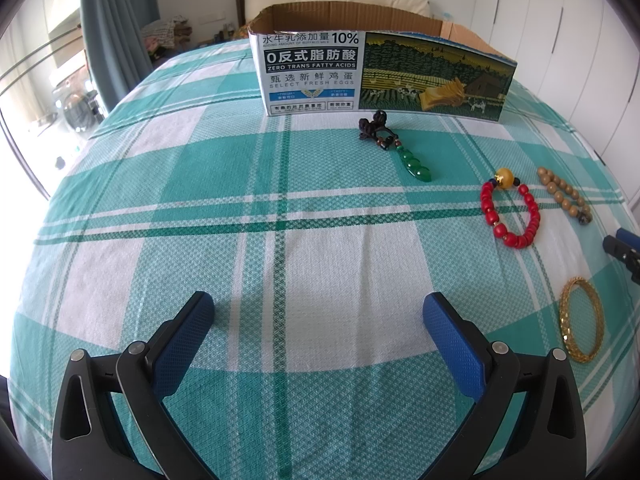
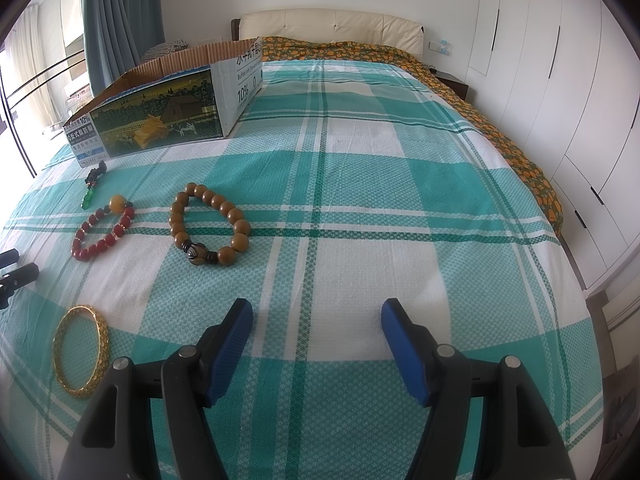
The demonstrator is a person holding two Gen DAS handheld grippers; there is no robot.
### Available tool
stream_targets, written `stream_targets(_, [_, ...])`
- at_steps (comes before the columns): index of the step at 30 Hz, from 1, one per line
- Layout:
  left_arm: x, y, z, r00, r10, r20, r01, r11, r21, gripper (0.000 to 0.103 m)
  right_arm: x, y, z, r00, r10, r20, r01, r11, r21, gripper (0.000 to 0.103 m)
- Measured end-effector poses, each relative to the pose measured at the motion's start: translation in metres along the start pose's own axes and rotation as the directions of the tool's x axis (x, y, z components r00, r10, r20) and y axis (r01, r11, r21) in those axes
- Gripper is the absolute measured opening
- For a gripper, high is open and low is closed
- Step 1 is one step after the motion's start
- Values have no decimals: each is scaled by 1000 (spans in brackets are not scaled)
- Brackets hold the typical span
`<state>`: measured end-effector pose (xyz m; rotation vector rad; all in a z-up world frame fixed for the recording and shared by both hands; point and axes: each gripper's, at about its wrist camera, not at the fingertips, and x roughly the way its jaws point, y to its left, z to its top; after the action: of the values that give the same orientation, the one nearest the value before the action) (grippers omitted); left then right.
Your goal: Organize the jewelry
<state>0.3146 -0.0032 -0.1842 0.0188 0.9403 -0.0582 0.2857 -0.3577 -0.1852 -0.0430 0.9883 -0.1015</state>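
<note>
- Jewelry: four pieces, all loose on the plaid sheet (image 2: 360, 208); none seen in the box (image 1: 380, 76), whose floor is hidden from both views.
- Green pendant (image 1: 416, 164) sits just in front of the box; red bracelet (image 1: 510, 212) and brown bracelet (image 2: 210, 228) lie side by side nearer the cameras; gold bangle (image 2: 82, 352) is nearest of all.
- Progress, my read: nothing sorted yet, all four still to go into the box.
- Left gripper (image 1: 318, 316): jaws wide apart, empty, angled down over bare sheet, pieces off to its right.
- Right gripper (image 2: 316, 320): jaws apart, nothing between them, angled down; bangle just to its left, brown bracelet ahead-left.
</note>
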Motion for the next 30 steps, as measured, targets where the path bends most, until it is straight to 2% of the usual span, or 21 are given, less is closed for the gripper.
stream_targets(10, [-1,-2,-3,1000,4,-2,-4,1000,-1,103,0,-1,0,1000,0,0,0,1000,1,68])
stream_targets(12, [-2,-2,-2,1000,-7,-28,8,1000,13,103,0,0,0,1000,0,0,0,1000,0,68])
stream_targets(14, [0,0,4,999,-21,-43,20,1000,-14,103,0,0,0,1000,0,0,0,1000,1,68])
stream_targets(16, [-2,10,17,995,-103,-11,101,991,-91,103,0,0,0,1000,1,0,-1,1000,0,68])
stream_targets(18, [0,17,36,983,-182,24,184,972,-147,103,0,0,0,1000,1,0,-1,1000,0,68])
stream_targets(20, [10,16,60,978,-206,37,210,965,-159,103,0,0,0,1000,0,0,0,1000,0,68])
stream_targets(25, [52,-1,104,985,-173,-1,171,974,-147,102,0,0,0,1000,1,0,-1,1000,0,68])
stream_targets(28, [76,-15,112,992,-108,-61,101,988,-113,102,0,0,0,1000,1,0,-1,1000,0,68])
stream_targets(30, [81,-28,113,997,-39,-67,37,999,-27,102,0,0,0,1000,1,1,-1,1000,1,68])
